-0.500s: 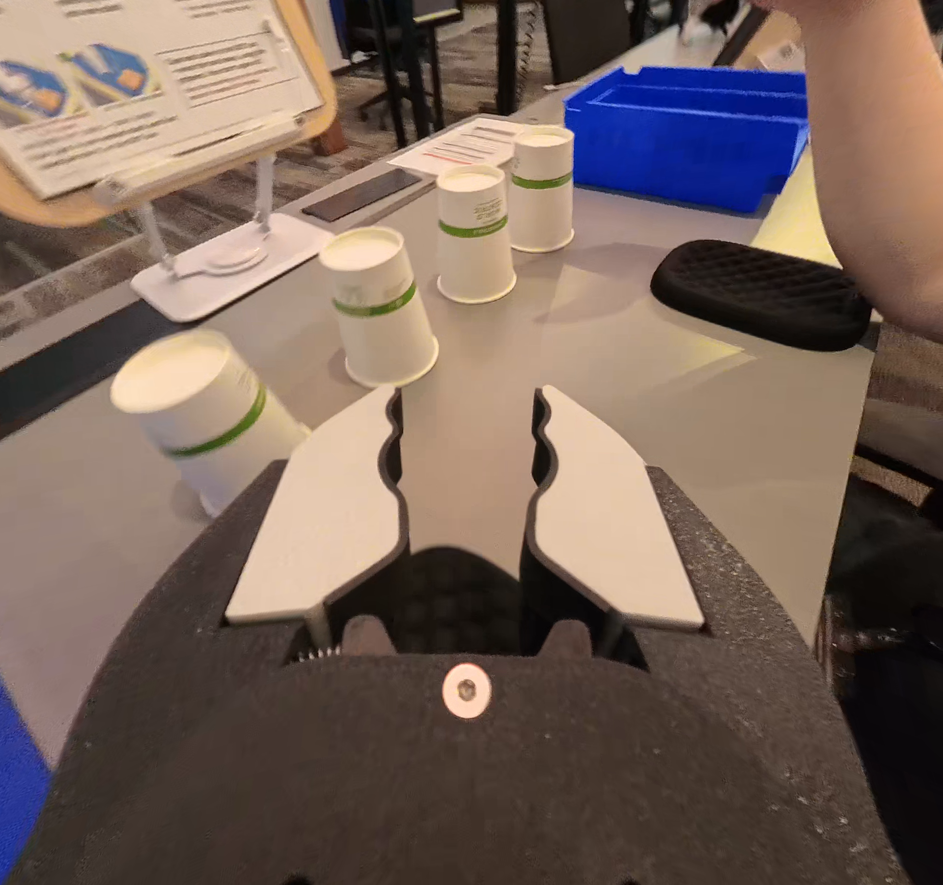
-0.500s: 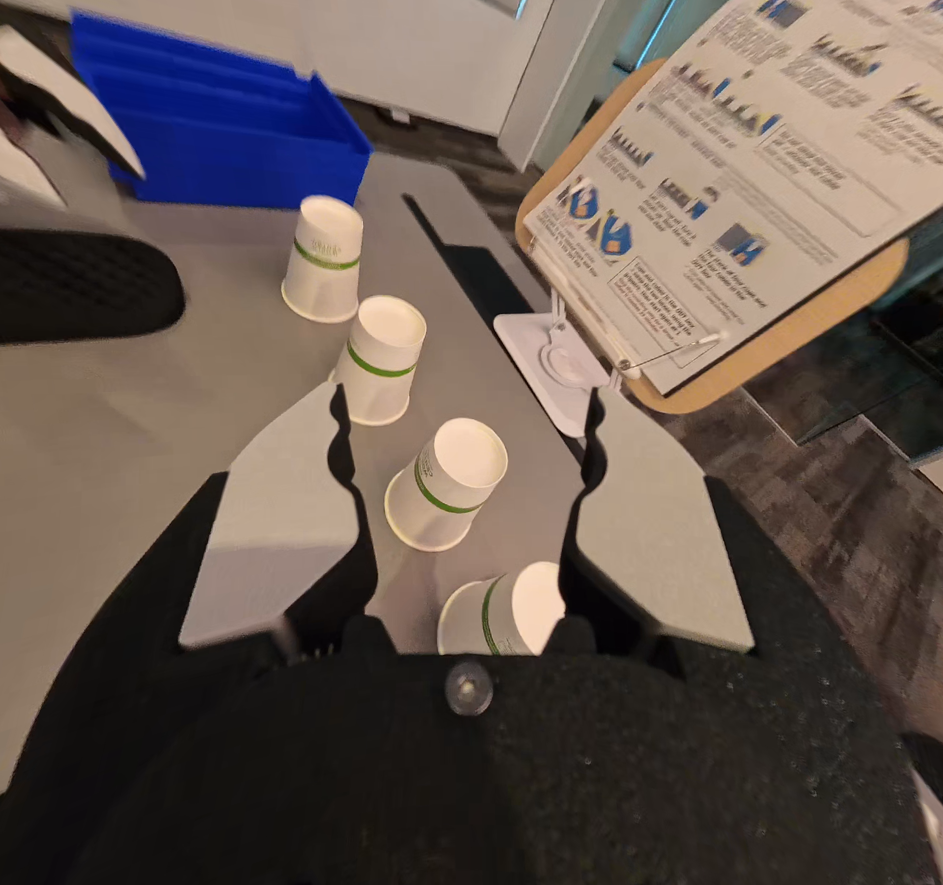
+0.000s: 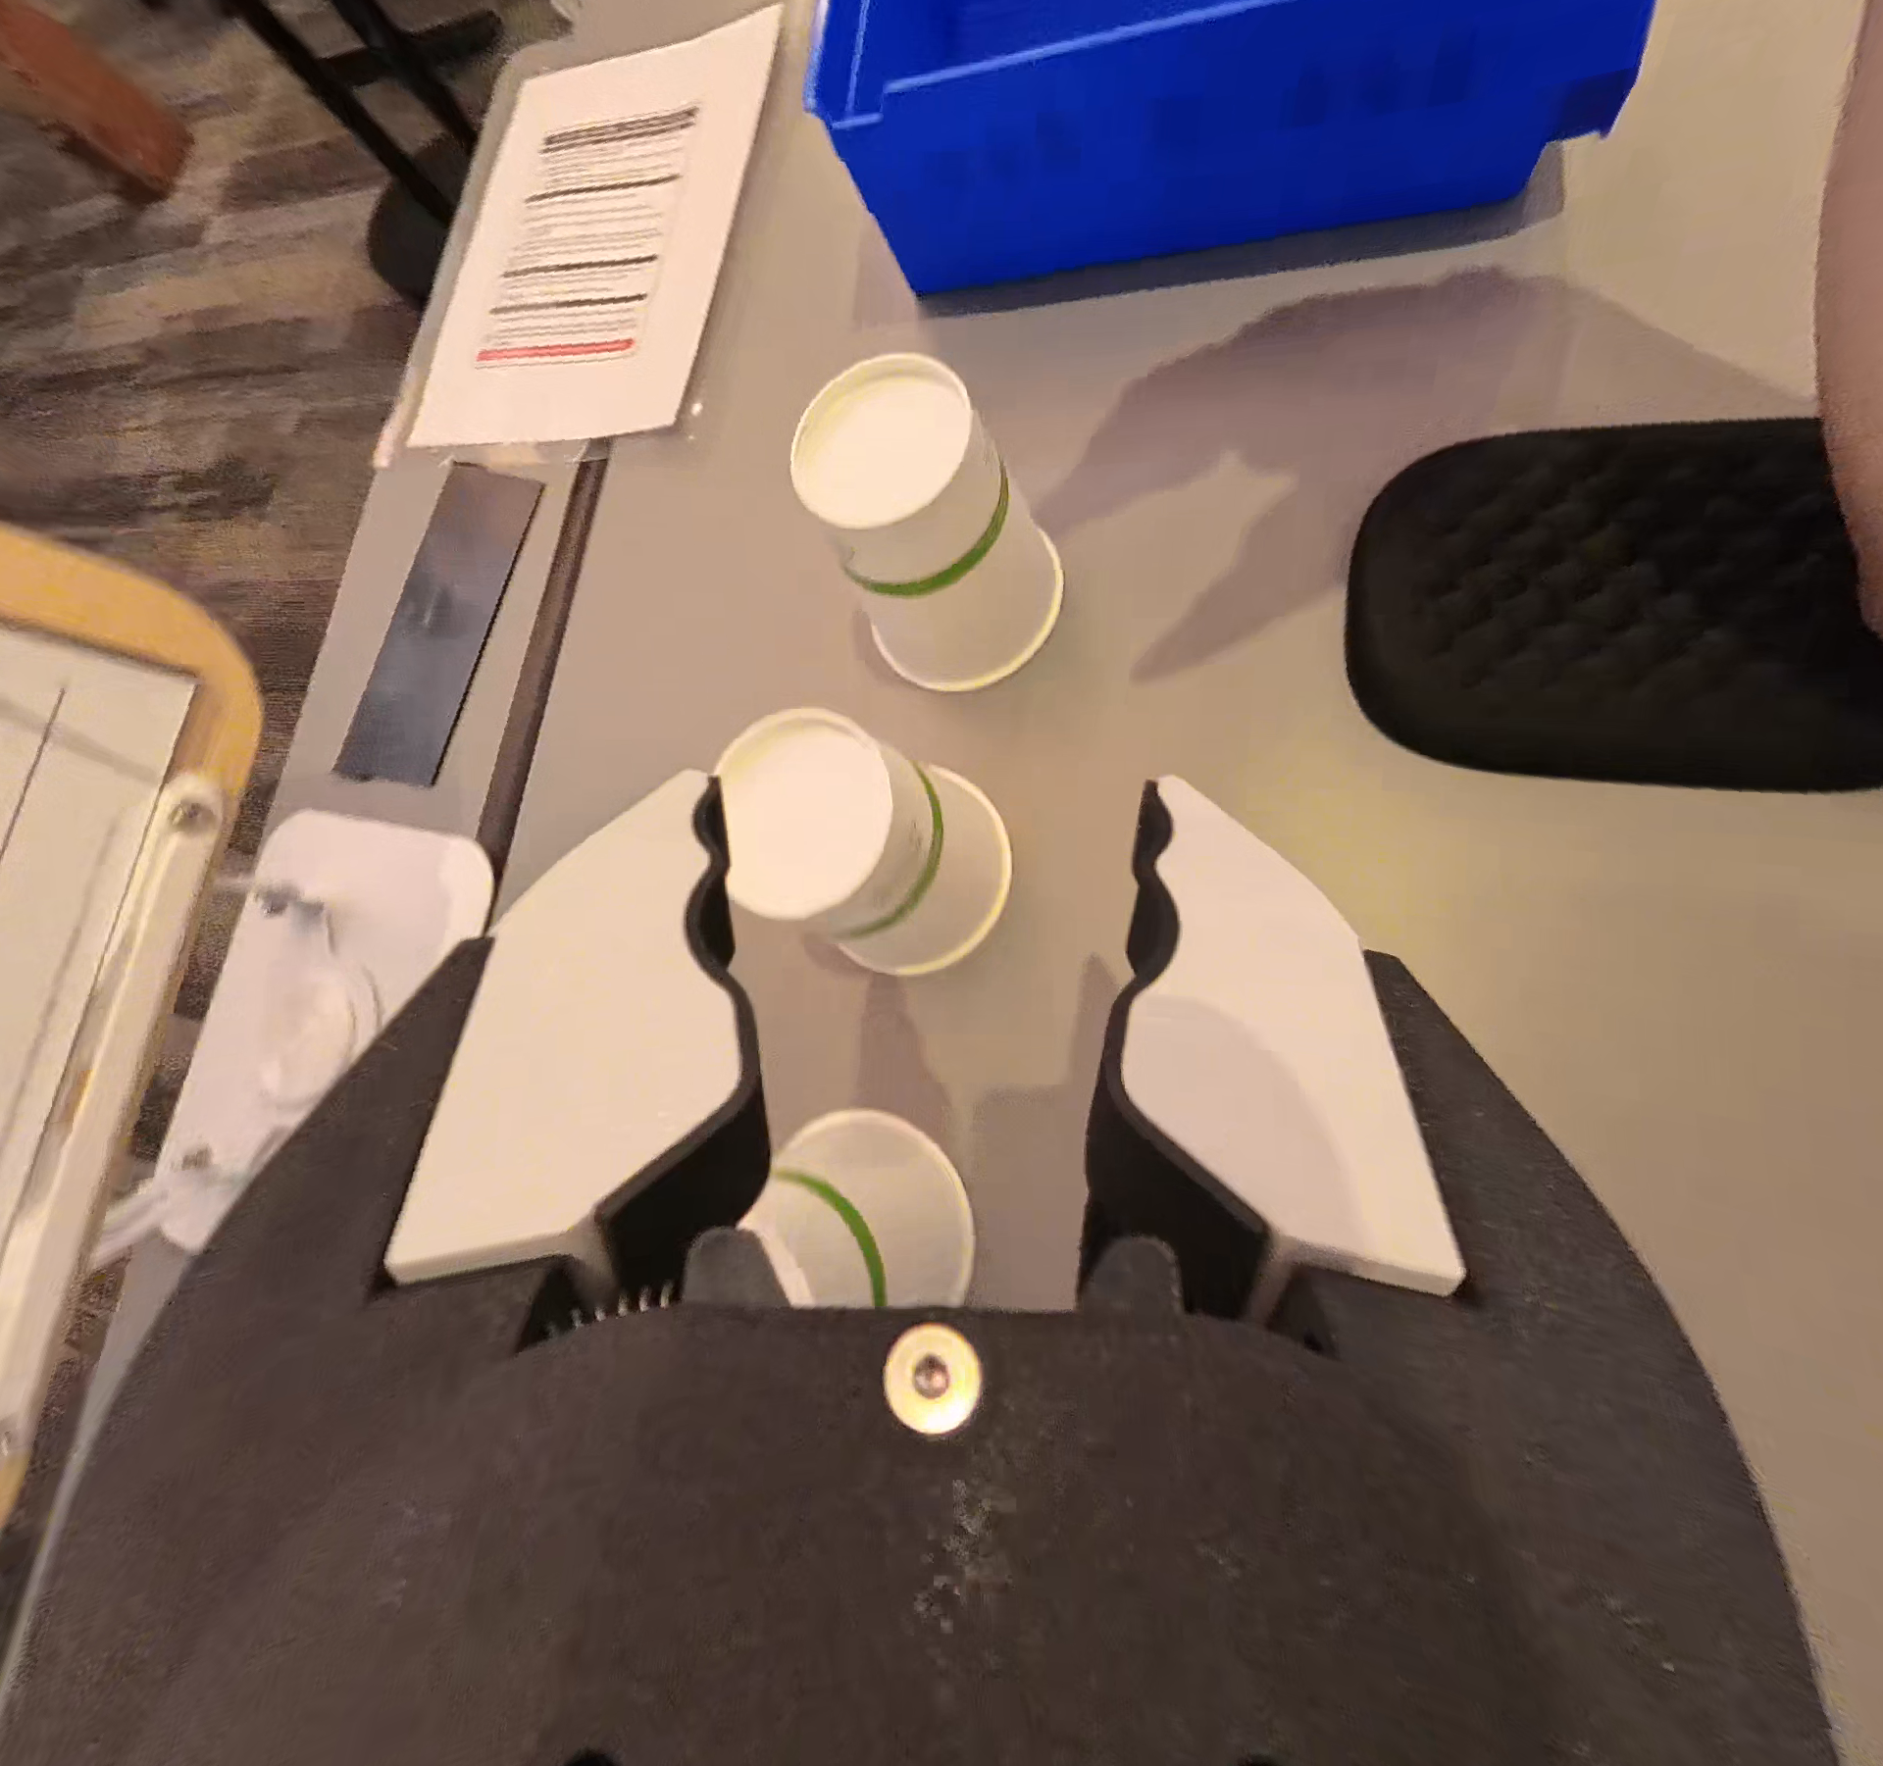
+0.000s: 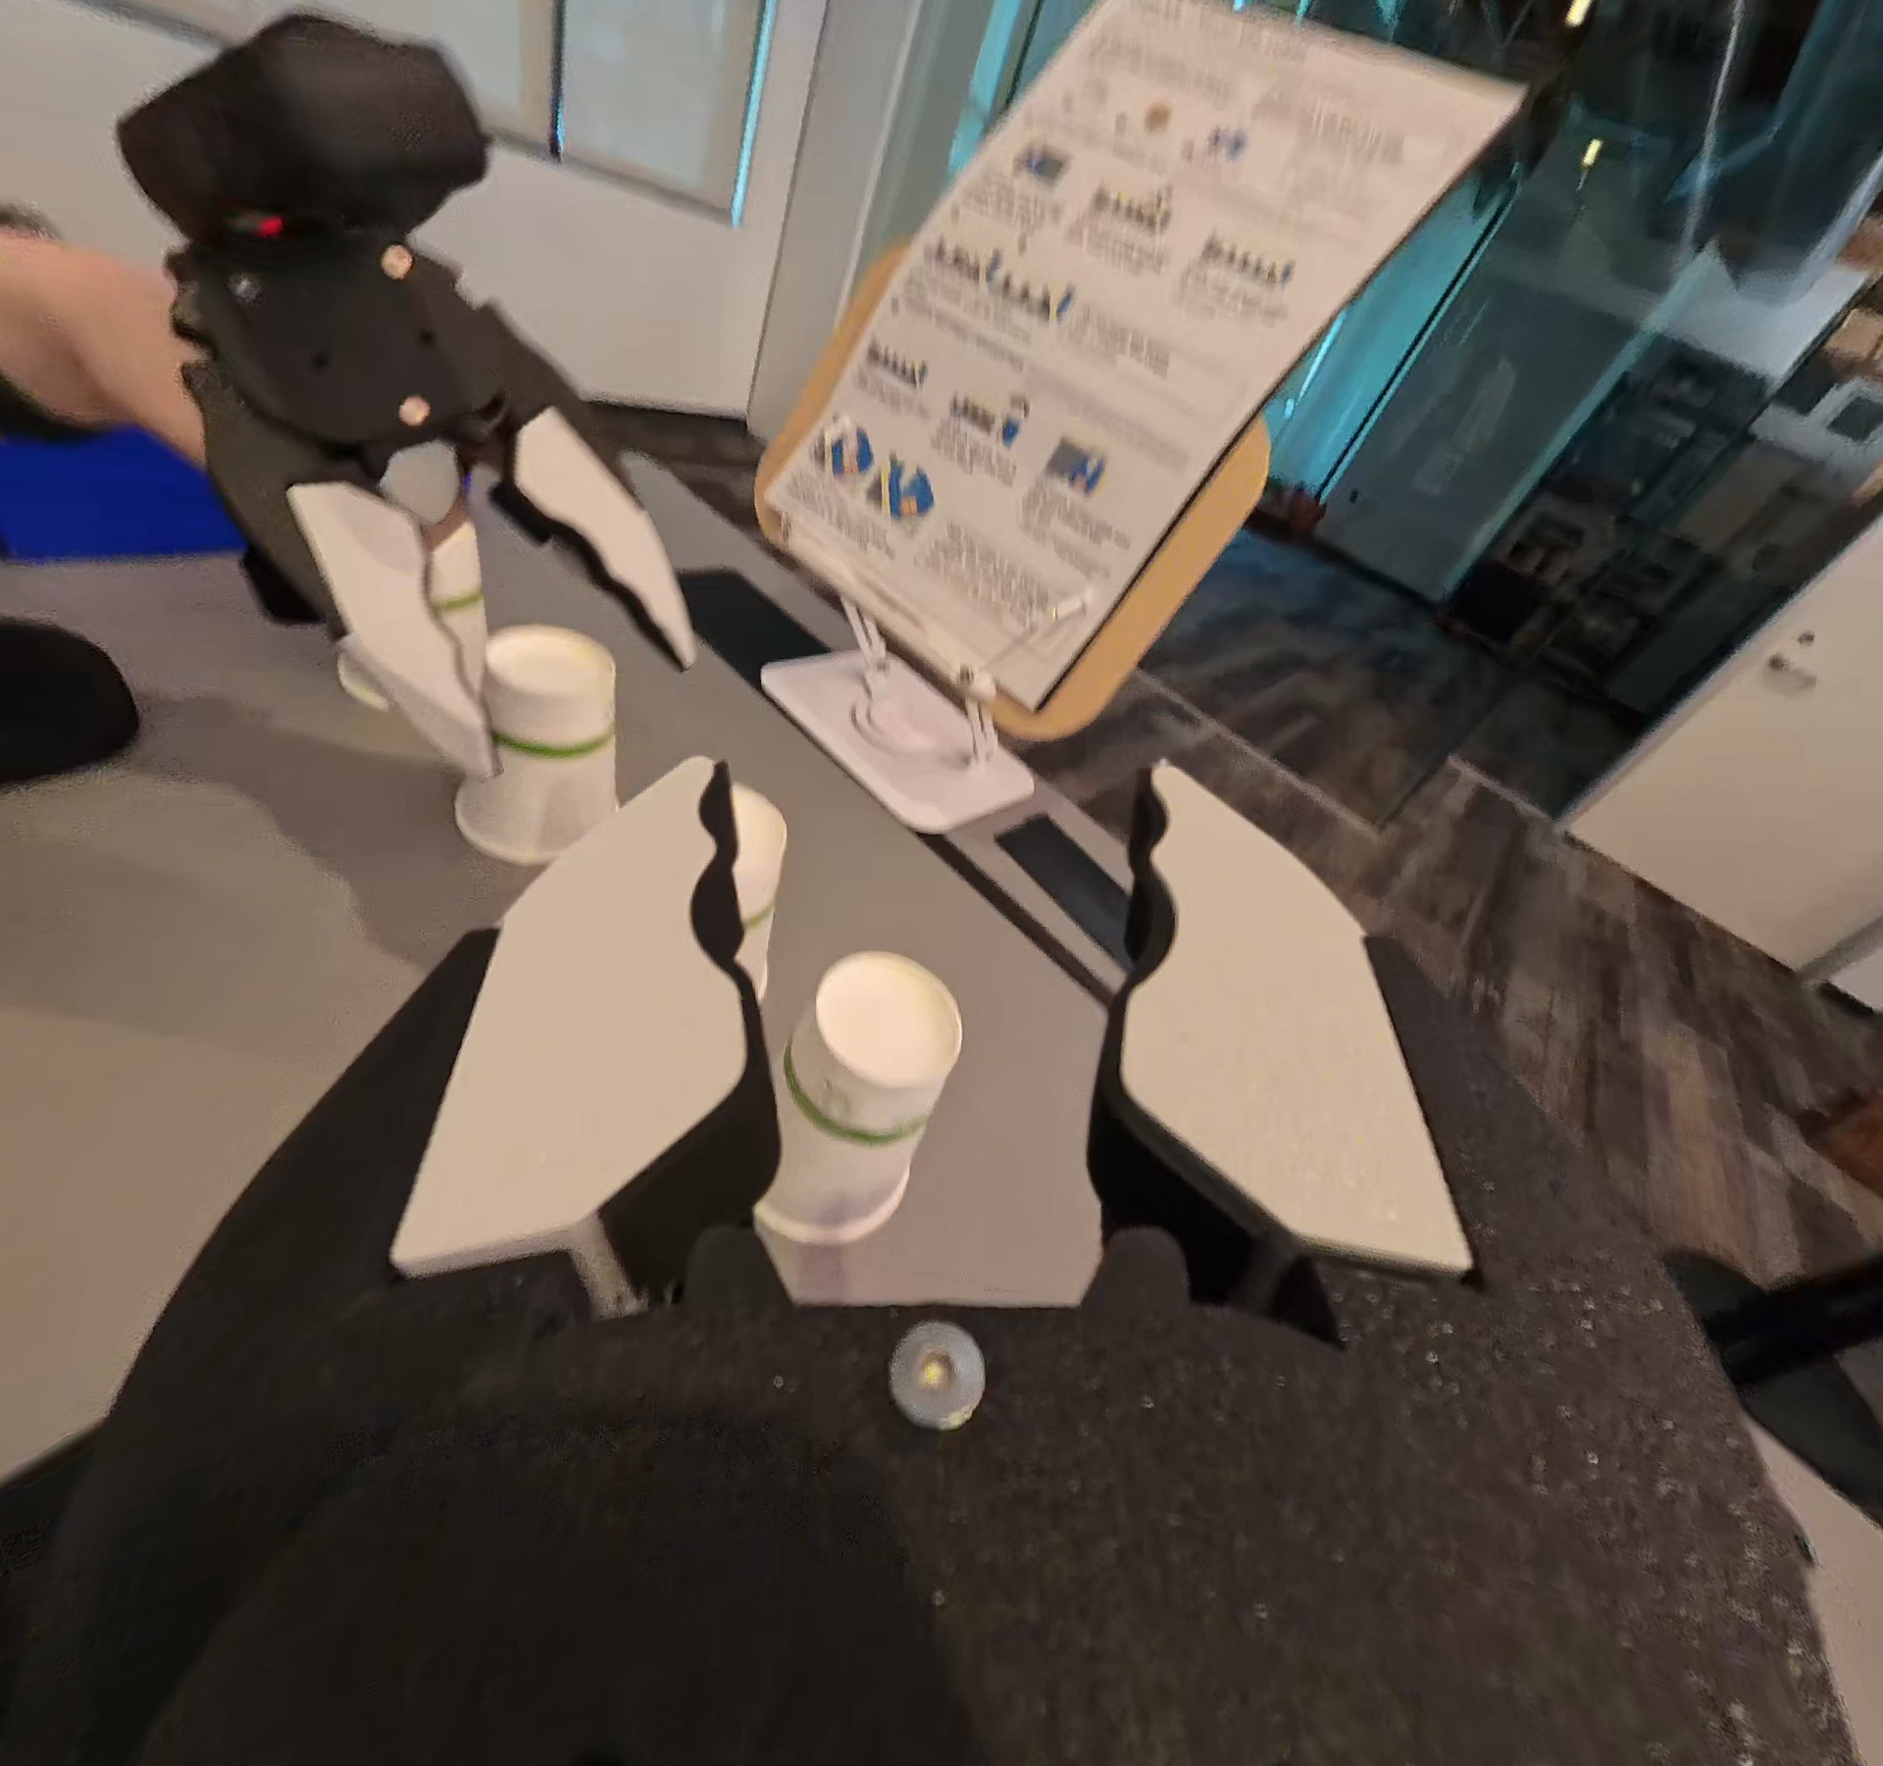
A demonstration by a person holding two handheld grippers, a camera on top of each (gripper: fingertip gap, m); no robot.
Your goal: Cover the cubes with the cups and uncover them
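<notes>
Your 4 paper cups are standing upside down in a row on the grey table (image 3: 1325, 1055), each with a green band. No cube is showing, so what is under them I cannot tell.

In the left wrist view, your left gripper (image 3: 929, 805) is hanging above the row with its jaws wide apart and holding nothing. The middle cup (image 3: 861, 846) is lying between the fingertips, close to the left finger (image 3: 601, 1024). The near cup (image 3: 866, 1208) is sitting deep between the jaws, close to the gripper body. The far cup (image 3: 922, 515) is standing beyond the fingertips. Past it, the blue bin (image 3: 1202, 107) is resting on the table, with a printed sheet (image 3: 601, 230) to its left. A black pad (image 3: 1620, 607) is lying to the right of the right finger.

In the right wrist view, your right gripper (image 4: 932, 780) is also open and empty. The end cup (image 4: 866, 1096) is standing between its jaws, nearer to the left finger. Another cup (image 4: 759, 861) is partly hiding behind that finger. Farther ahead, to the left, your left gripper is pointing down over the row. Ahead on the right, an instruction board (image 4: 1100, 342) is leaning on its white stand (image 4: 907, 749).
</notes>
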